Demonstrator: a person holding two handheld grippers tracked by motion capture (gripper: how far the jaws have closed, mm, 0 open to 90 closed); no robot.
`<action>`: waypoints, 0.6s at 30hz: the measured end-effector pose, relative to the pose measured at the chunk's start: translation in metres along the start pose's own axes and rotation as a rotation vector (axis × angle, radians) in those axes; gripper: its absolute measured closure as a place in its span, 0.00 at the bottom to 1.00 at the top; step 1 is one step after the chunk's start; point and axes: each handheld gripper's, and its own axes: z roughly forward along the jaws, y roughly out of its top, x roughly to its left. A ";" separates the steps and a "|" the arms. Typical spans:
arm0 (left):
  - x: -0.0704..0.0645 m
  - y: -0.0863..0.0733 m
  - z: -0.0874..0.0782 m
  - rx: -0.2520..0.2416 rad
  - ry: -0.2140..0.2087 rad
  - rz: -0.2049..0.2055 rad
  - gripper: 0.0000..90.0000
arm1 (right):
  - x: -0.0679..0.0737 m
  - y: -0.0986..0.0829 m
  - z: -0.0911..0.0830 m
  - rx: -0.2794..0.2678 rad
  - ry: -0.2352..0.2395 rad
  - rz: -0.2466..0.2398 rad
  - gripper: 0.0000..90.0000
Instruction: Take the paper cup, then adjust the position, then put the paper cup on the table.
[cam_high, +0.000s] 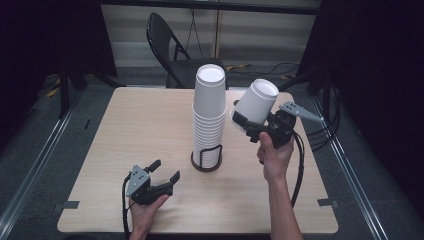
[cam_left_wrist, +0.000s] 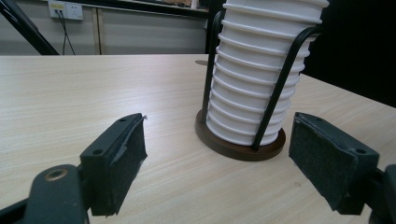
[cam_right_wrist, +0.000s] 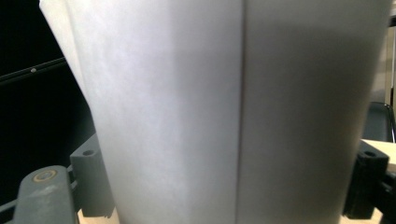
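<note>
A paper cup (cam_high: 256, 102), tilted, is held by the right tongs (cam_high: 243, 121) beside the cup stack (cam_high: 209, 112), presumably for nesting; the left tongs (cam_high: 164, 171) rest wide open before the stack.

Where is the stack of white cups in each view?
High view: the cup stack stands upside down in its wire holder at table centre.
Left gripper view: upper right of centre, between and beyond the open left tool.
Right gripper view: none to point to; the held cup blocks the frame.
Shared landmark: the wooden table.
</note>
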 end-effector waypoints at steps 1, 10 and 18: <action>0.000 0.000 0.000 0.001 -0.002 -0.002 0.21 | 0.001 -0.005 -0.001 0.002 0.006 0.015 0.16; -0.003 0.002 0.000 0.006 -0.022 -0.002 0.21 | 0.002 -0.030 -0.004 0.021 0.019 0.056 0.16; -0.006 0.003 0.002 0.007 -0.052 -0.008 0.22 | 0.000 -0.046 -0.007 0.038 0.016 0.072 0.16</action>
